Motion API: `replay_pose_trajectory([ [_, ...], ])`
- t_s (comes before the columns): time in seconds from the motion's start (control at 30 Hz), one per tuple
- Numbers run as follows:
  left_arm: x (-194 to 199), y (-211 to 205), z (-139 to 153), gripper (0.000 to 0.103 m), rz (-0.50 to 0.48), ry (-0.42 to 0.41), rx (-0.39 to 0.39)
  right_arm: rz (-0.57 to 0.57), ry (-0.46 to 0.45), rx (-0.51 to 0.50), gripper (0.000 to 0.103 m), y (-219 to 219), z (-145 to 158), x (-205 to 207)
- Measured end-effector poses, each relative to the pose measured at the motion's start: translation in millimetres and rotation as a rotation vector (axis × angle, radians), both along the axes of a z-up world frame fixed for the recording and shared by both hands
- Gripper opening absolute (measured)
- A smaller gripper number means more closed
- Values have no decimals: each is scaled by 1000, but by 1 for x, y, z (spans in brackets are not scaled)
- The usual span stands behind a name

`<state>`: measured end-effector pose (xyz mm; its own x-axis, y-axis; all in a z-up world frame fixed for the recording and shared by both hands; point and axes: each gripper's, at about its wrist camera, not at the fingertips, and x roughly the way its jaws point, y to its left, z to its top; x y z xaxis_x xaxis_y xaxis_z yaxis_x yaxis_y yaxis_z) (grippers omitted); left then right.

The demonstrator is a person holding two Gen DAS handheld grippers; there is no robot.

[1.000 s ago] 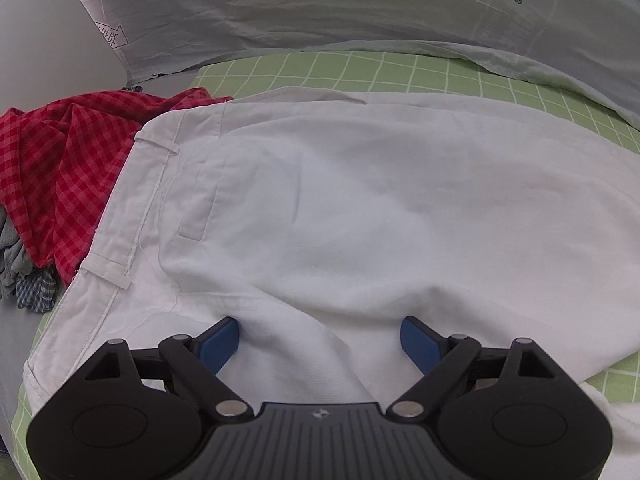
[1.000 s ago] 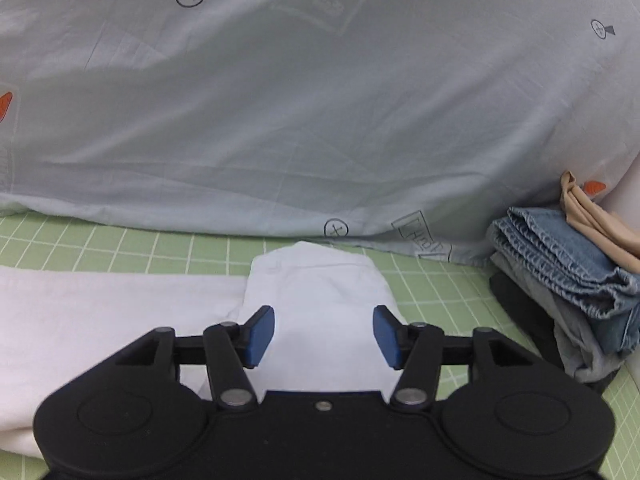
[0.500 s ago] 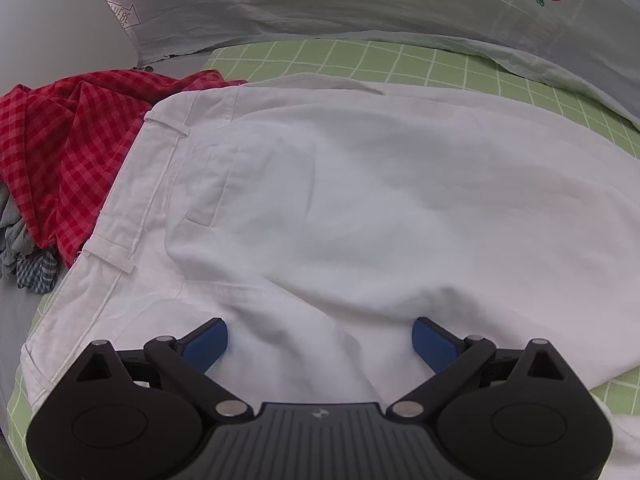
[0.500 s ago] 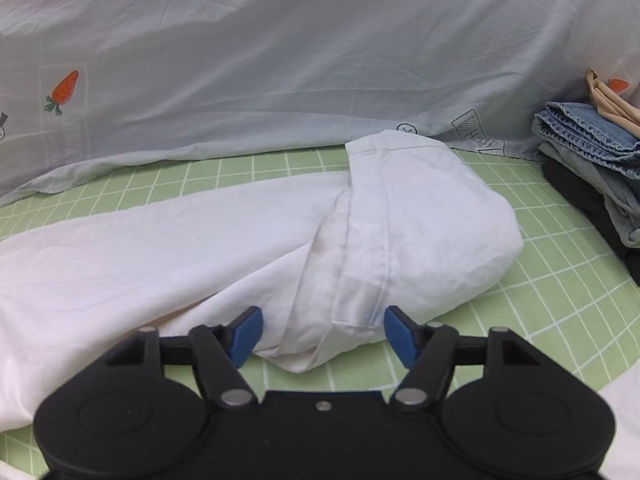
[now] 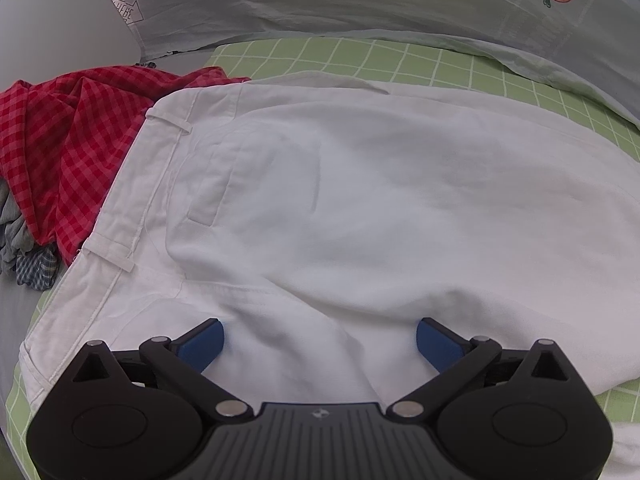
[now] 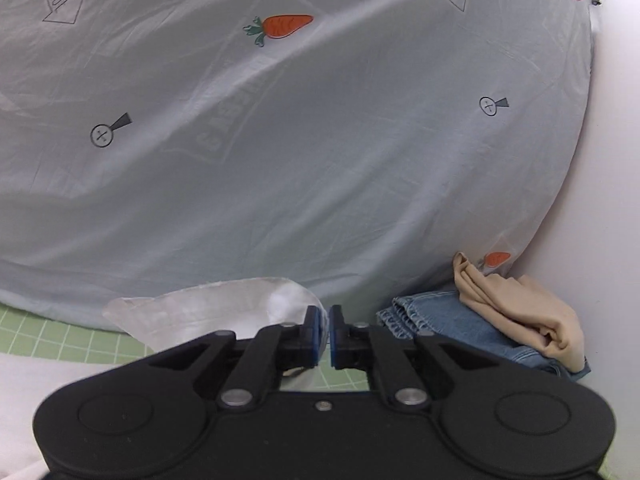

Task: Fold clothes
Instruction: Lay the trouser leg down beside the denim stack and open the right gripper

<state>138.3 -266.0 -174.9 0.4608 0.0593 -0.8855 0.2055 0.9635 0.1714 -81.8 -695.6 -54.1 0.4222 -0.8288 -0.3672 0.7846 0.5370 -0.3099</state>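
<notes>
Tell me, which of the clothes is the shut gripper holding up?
The white trousers. The right gripper pinches their leg end and lifts it, while the folded jeans and beige garment sit stacked, untouched.

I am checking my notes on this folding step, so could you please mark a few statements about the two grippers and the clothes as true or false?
1. The right gripper is shut on the white cotton trousers. True.
2. The left gripper clamps the waistband. False: its jaws are opening, above the fabric without gripping it.
3. A red checked cloth lies beside the trousers. True.
4. The folded blue jeans lie bare. False: a beige garment lies on them.
</notes>
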Motion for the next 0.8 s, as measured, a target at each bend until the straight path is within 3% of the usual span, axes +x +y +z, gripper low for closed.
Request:
replay_pose_trajectory([
  [0.1, 0, 1, 0, 103, 2, 0, 1, -38, 54, 14, 5, -26, -14, 11],
  [0.17, 0, 1, 0, 103, 2, 0, 3, -59, 63, 94, 23, -34, -29, 12],
  [0.2, -1, 1, 0, 103, 2, 0, 3, -73, 49, 141, 29, -34, -35, 9],
  [0.27, -1, 0, 0, 103, 4, -1, 5, -110, -9, 208, 50, -26, -42, -5],
  [0.43, -1, -1, 0, 103, 9, -2, 9, -138, -19, 268, 76, 20, -50, -47],
  [0.63, -1, -1, 0, 103, 20, 1, 13, 57, 75, 292, 85, 82, -59, -73],
  [0.7, -1, -1, 0, 103, 26, 1, 13, 90, 157, 270, 90, 89, -69, -64],
  [0.8, 0, -1, 0, 103, 26, 6, 11, 84, 289, 249, 85, 86, -88, -47],
])
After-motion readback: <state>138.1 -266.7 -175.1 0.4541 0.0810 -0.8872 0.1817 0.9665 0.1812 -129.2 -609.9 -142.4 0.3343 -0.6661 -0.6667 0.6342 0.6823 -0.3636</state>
